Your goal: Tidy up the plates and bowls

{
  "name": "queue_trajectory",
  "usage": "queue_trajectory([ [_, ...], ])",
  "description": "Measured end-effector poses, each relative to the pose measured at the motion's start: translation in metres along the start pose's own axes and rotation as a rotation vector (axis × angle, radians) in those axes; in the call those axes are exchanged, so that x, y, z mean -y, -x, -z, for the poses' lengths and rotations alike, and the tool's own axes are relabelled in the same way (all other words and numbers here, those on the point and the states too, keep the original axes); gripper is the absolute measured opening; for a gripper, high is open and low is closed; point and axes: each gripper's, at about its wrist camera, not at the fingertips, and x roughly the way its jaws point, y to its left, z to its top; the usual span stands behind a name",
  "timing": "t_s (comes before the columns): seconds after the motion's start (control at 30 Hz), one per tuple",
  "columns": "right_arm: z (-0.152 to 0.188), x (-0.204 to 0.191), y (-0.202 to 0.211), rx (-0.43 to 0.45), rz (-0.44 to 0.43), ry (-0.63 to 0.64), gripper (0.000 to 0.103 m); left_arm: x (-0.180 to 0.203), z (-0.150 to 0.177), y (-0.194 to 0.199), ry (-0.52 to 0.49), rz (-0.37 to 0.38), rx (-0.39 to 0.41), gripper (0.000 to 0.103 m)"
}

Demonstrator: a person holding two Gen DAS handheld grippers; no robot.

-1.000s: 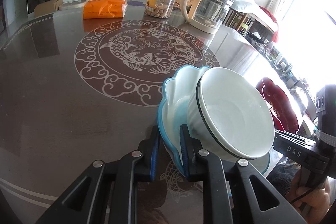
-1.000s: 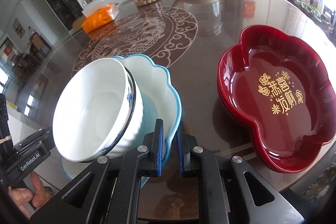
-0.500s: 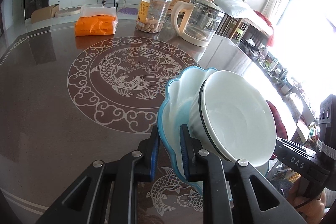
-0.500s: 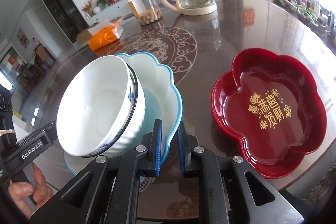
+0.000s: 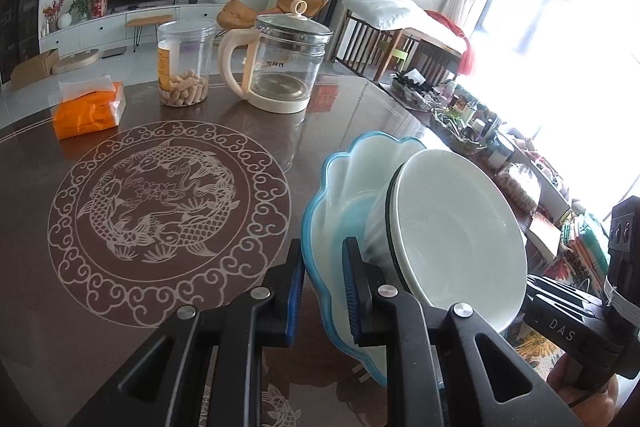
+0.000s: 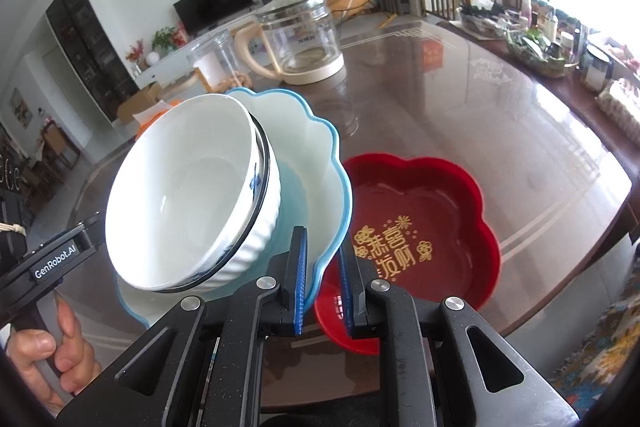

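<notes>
A light blue scalloped plate point(image 5: 352, 187) point(image 6: 304, 147) carries a white ribbed bowl point(image 5: 456, 239) point(image 6: 188, 199) with a dark rim. Both are held up in the air. My left gripper point(image 5: 323, 291) is shut on the plate's rim on one side. My right gripper point(image 6: 323, 279) is shut on the rim on the opposite side. A red flower-shaped dish point(image 6: 424, 223) with gold characters lies on the brown table point(image 6: 520, 131), below and to the right of the held plate in the right wrist view. It is hidden in the left wrist view.
A glass kettle point(image 5: 280, 67) point(image 6: 300, 35), a clear jar of snacks point(image 5: 182, 63) and an orange tissue pack point(image 5: 88, 111) stand at the table's far side. A fish medallion point(image 5: 168, 219) marks the table's middle. Cluttered baskets point(image 6: 532, 43) line the far right edge.
Both grippers have lifted the blue plate with the white bowl higher above the table and shifted it toward the red dish. Both grips stay shut.
</notes>
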Motion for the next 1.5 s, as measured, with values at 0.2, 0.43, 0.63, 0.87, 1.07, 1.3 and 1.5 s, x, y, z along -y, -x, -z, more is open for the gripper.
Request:
queue_trajectory([
  [0.2,-0.005,0.04,0.009,0.019,0.069,-0.053,0.016,0.033,-0.002,-0.036,-0.03,0.046,-0.043,0.018],
  [0.43,0.006,0.076,-0.008,-0.024,0.112,-0.115,0.016,0.046,0.017,-0.077,-0.028,0.043,-0.123,0.018],
  [0.63,0.016,0.09,-0.019,-0.037,0.108,-0.145,0.016,0.049,0.029,-0.088,-0.055,0.025,-0.139,0.018],
  [0.87,0.018,0.097,-0.021,-0.008,0.077,-0.147,0.02,0.052,0.025,-0.079,-0.088,0.01,-0.104,0.02],
  [1.07,0.018,0.104,-0.015,0.01,0.023,-0.177,0.024,0.048,0.012,-0.062,-0.072,0.015,-0.058,0.039],
  [1.3,0.012,0.108,0.014,0.106,0.032,-0.2,0.058,0.044,0.0,-0.024,-0.082,-0.094,0.062,0.075],
  [1.5,0.015,0.084,0.066,0.227,0.108,-0.174,0.071,0.056,0.011,0.034,-0.235,-0.232,0.222,0.097],
])
